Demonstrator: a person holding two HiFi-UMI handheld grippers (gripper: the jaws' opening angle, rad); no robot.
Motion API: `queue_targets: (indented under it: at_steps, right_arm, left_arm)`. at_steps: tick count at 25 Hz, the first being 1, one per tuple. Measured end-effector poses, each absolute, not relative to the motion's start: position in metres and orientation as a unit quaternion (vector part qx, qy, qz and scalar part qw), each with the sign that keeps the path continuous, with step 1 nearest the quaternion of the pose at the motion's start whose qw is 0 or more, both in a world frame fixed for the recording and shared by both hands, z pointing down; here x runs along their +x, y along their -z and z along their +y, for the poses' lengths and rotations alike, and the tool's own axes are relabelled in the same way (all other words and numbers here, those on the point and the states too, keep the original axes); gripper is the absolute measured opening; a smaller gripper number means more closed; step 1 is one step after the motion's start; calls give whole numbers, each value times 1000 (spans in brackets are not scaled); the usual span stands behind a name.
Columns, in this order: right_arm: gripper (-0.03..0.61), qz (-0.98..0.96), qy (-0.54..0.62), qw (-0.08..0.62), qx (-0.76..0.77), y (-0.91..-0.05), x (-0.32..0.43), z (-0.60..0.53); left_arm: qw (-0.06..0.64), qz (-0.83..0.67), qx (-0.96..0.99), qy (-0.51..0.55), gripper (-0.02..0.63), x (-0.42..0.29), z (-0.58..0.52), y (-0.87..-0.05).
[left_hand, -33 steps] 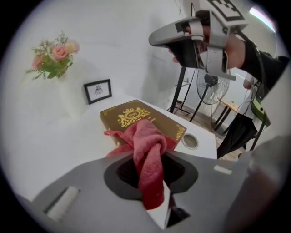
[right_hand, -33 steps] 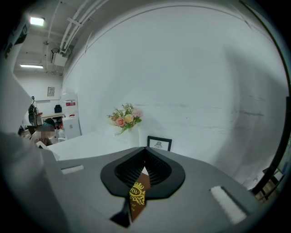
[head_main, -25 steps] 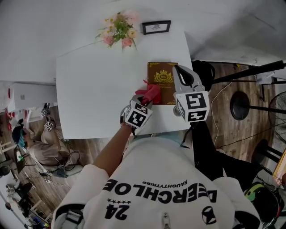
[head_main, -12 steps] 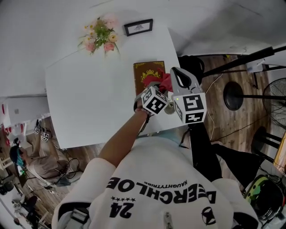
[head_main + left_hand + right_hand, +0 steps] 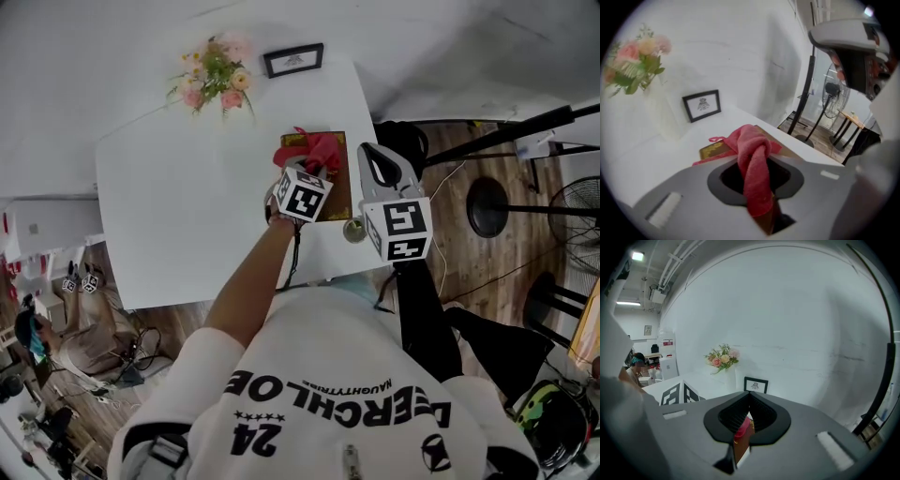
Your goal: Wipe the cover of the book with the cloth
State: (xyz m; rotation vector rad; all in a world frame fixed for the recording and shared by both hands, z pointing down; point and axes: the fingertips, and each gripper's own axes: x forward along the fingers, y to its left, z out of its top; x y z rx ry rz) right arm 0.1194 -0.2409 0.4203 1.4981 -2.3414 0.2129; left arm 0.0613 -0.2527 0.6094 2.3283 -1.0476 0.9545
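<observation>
Fingers of my left gripper [image 5: 312, 173] are clenched on the red cloth [image 5: 321, 148], which sits bunched on the far end of the brown book [image 5: 339, 190]. My right gripper [image 5: 367, 152] hangs just beside the book, fingers pressed together on nothing. I see the book by the table's [image 5: 187, 206] right edge, long axis along it. Flowers [image 5: 214, 73] and a picture frame [image 5: 293, 59] stand at the far edge.

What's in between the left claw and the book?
The red cloth: the left claw pinches it, and it drapes onto the book. The left gripper view shows it best.
</observation>
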Motion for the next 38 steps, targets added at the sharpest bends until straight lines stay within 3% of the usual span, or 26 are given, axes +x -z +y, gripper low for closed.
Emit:
queue_targets:
  at_steps: [6, 10, 18, 24, 38]
  right_arm:
    - [3, -837, -74, 177, 512, -421, 102, -242]
    - [3, -844, -70, 175, 503, -419, 91, -243]
    - [3, -839, -72, 178, 509, -419, 97, -240]
    - [3, -836, -70, 179, 514, -418, 101, -238]
    - [3, -841, -68, 180, 506, -415, 96, -245]
  left_arm:
    - [246, -451, 795, -322, 146, -15, -263, -613]
    - [264, -464, 785, -314, 146, -28, -263, -616]
    - [241, -361, 843, -318, 146, 62, -222, -583]
    - [237, -282, 853, -369, 147, 109, -185, -608]
    - [259, -374, 816, -356, 146, 1, -197, -608]
